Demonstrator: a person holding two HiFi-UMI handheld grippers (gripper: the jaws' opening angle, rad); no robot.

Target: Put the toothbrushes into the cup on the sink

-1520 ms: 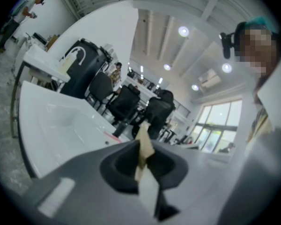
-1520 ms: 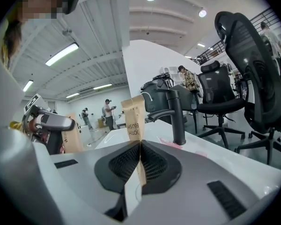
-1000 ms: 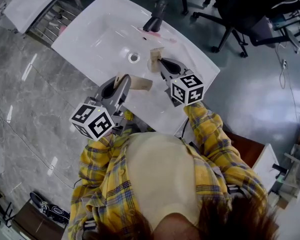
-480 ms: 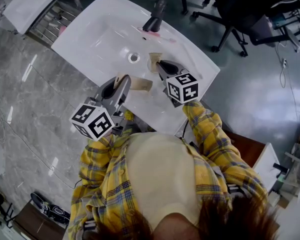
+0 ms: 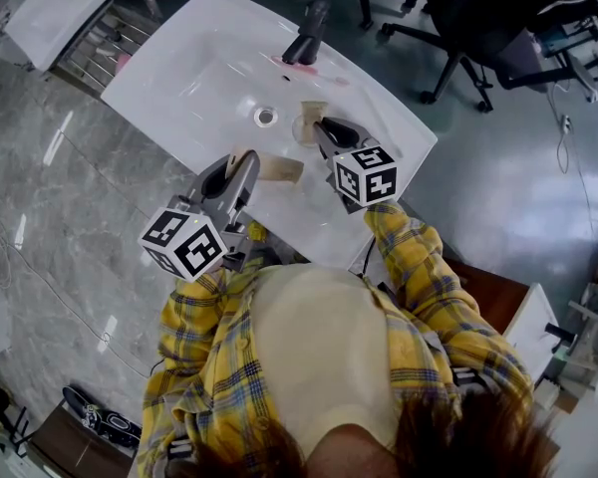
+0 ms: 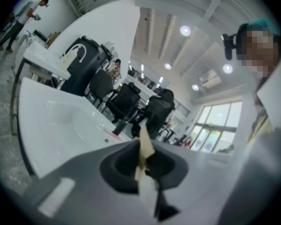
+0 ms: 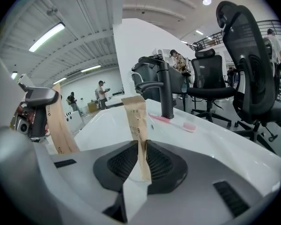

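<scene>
A brown packet (image 6: 144,146) is kept clenched between the fingers of the left gripper (image 5: 247,157) and is held over the front rim of the sink (image 5: 194,63). A second packet (image 7: 135,116) is grasped upright by the fingers of the right gripper (image 7: 141,153), above the basin near the drain (image 5: 266,116). A pink toothbrush (image 7: 175,121) is seen lying on the sink, just beside the faucet (image 7: 165,93).

The print on the paper wrapper (image 7: 133,121) is unreadable.
</scene>
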